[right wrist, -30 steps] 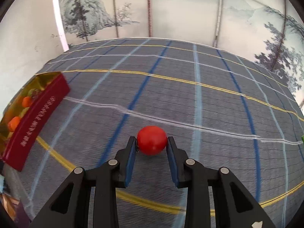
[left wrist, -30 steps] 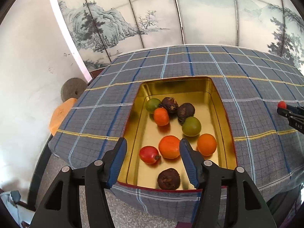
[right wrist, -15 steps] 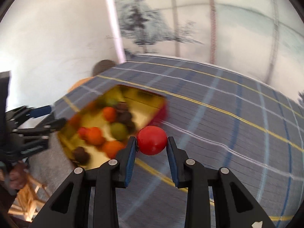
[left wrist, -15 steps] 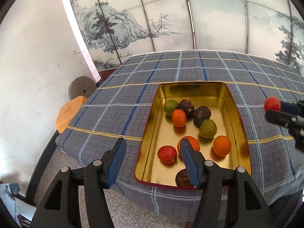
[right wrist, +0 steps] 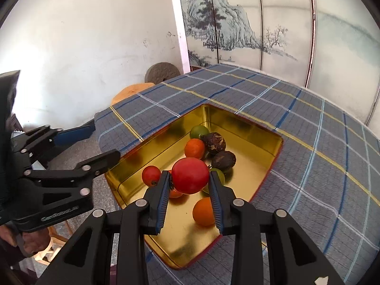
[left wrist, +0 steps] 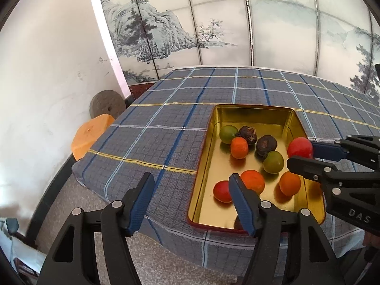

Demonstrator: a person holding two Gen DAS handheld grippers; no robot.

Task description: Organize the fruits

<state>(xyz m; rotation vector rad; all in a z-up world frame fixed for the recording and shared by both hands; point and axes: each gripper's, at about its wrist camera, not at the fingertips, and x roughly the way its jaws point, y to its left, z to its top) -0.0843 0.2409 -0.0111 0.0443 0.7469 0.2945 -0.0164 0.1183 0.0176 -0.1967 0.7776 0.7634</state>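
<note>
- Tomato [right wrist: 190, 175] sits pinched between the right gripper [right wrist: 190, 190] pads, hanging over the gold tin [right wrist: 251, 130].
- Lower it into a bare patch before letting go, I reckon.
- Left gripper [left wrist: 190, 197] is opening, empty, at the tin's near edge.

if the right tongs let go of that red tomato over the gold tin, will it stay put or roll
Likely rolls a little: the red tomato is round and smooth, and the gold tin has a bare, glossy floor. The tin's walls and the neighbouring fruits should stop it. Its skin probably bruises, so a low release seems safer.
</note>
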